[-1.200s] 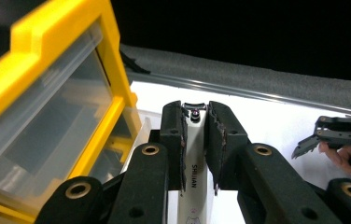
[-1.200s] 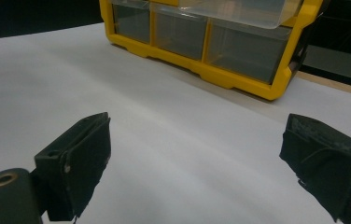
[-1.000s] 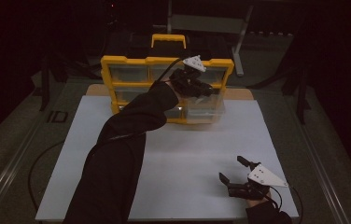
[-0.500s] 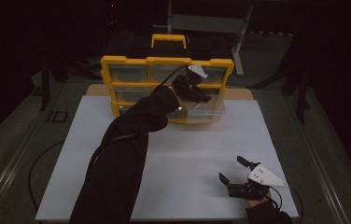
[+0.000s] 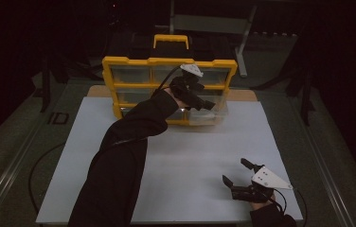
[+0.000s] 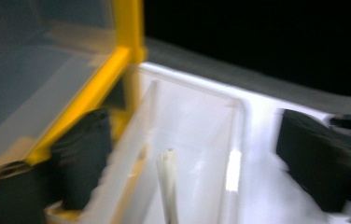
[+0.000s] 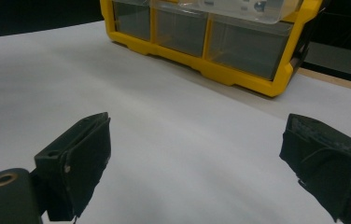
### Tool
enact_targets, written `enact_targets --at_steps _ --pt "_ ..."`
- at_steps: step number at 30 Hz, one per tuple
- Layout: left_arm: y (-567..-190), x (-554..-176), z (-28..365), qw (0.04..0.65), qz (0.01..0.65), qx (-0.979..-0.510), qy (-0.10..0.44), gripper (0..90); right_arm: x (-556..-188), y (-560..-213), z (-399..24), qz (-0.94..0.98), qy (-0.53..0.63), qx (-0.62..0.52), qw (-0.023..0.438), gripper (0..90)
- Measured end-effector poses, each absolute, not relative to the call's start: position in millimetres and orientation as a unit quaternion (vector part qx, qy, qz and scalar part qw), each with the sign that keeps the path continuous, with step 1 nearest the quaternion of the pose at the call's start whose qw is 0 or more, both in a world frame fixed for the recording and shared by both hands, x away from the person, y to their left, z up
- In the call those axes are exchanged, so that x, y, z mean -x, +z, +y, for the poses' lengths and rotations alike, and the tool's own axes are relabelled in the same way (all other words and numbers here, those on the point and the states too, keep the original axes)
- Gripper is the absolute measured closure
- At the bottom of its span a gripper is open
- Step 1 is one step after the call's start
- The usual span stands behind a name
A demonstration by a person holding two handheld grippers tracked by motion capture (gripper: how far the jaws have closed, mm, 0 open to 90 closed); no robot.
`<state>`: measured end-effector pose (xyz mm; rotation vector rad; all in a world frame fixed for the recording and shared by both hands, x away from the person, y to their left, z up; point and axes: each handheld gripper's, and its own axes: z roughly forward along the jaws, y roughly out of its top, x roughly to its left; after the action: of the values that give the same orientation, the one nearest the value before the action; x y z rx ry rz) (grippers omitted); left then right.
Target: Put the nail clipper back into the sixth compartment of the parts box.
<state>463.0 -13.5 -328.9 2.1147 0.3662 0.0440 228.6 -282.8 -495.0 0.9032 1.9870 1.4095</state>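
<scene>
- The clear drawer [image 5: 208, 112] sticks out of the bottom right bay of the yellow organizer [image 5: 129, 62], which stands at the far edge of the white sheet [image 5: 176, 161]; a second ago it sat at the same spot.
- The left gripper [image 5: 208, 104] sits over the drawer's front; it has shifted slightly down and right since the earlier high view, and its jaws have just been opening.
- In the left gripper view the left gripper [image 6: 190, 154] is spread, the drawer [image 6: 197, 140] between its jaws, the pads not pressing on it as far as the blur allows.
- Counted: one organizer, one drawer pulled out, two grippers.
- The right gripper [image 5: 236, 174] rests near the sheet's near right corner, unchanged from before.
- The right gripper view shows the right gripper [image 7: 197, 163] standing wide apart with nothing between its jaws, and the organizer [image 7: 239, 77] with three smoky drawers in its lower row.
- The left gripper view alone shows a thin divider inside the drawer.
</scene>
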Motion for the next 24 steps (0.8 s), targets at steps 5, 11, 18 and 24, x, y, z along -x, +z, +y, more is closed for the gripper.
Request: enact_targets --at_steps 5,11,18,24 --pt "-330.4 -456.6 -9.7 0.485 0.137 -0.864 0.026 1.4 -228.3 -494.9 -282.3 0.737 0.522 -0.334 0.270 8.6" --pt "-329.9 -448.3 -0.9 0.499 0.120 -0.858 0.031 0.8 -228.7 -495.4 -283.2 0.737 0.520 -0.336 0.271 8.6" --pt "-329.5 -442.3 7.7 0.512 0.121 -0.850 0.027 0.8 -228.8 -495.2 -283.1 0.737 0.520 -0.335 0.272 8.6" --pt "-329.3 -436.4 17.2 0.514 0.120 -0.849 0.020 0.8 -228.9 -495.1 -282.9 0.737 0.520 -0.336 0.271 8.6"
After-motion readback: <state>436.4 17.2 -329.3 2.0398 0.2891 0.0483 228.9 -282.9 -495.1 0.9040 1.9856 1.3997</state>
